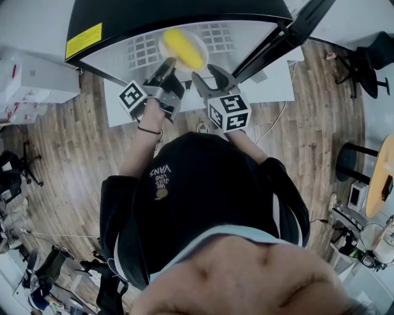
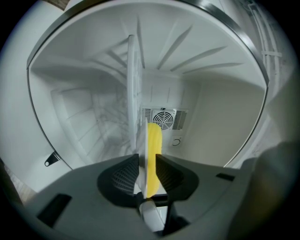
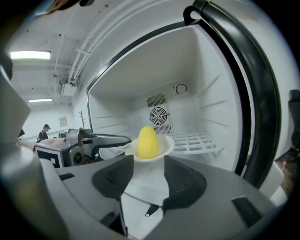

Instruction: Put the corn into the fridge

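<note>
A yellow corn cob (image 1: 183,48) lies on a small white plate (image 1: 198,42) held in front of the open fridge (image 1: 172,15). My left gripper (image 1: 167,66) is shut on the plate's near rim. In the left gripper view the plate (image 2: 135,117) shows edge-on between the jaws, with the corn (image 2: 153,145) beside it. My right gripper (image 1: 210,77) is open and holds nothing, just right of the left one. Its own view shows the corn (image 3: 147,142) on the plate (image 3: 166,144) beyond the right gripper (image 3: 147,174), and the left gripper (image 3: 101,140) reaching in from the left.
The fridge interior is white, with a fan vent (image 3: 158,115) on the back wall and a wire shelf (image 3: 194,139) low on the right. The black door (image 1: 289,34) stands open to the right. Wooden floor (image 1: 68,141), chairs (image 1: 363,61) and a distant person (image 3: 45,129) surround.
</note>
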Available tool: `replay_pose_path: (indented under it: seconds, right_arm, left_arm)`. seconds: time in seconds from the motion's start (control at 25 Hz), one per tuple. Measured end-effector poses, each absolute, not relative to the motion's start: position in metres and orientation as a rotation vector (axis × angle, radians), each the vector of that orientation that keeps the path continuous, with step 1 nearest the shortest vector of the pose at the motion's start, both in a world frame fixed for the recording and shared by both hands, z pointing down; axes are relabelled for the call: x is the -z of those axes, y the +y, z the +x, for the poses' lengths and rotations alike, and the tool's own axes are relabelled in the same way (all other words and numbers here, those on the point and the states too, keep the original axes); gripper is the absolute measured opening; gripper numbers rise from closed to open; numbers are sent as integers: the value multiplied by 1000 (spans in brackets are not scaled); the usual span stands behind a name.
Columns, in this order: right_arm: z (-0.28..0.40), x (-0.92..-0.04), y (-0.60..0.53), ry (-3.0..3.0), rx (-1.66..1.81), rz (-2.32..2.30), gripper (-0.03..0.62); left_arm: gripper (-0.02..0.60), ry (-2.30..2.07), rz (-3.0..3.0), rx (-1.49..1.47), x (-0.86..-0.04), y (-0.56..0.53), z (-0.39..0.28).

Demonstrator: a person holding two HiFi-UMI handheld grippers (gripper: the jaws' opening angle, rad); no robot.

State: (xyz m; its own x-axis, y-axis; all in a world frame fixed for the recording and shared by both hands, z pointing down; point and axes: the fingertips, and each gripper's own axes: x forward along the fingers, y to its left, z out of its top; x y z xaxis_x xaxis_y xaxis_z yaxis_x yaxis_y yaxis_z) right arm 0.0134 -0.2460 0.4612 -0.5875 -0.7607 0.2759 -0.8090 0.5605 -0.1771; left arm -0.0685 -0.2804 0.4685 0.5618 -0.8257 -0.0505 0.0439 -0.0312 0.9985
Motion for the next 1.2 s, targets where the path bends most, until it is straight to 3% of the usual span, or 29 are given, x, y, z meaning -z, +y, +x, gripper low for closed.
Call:
replay_pose_path:
  seconds: [1.2]
  right_arm:
    - [7,-462,-273,-2626,-419,1295,195]
  left_arm:
    - [87,-715,1446,786,-475,-278,-67]
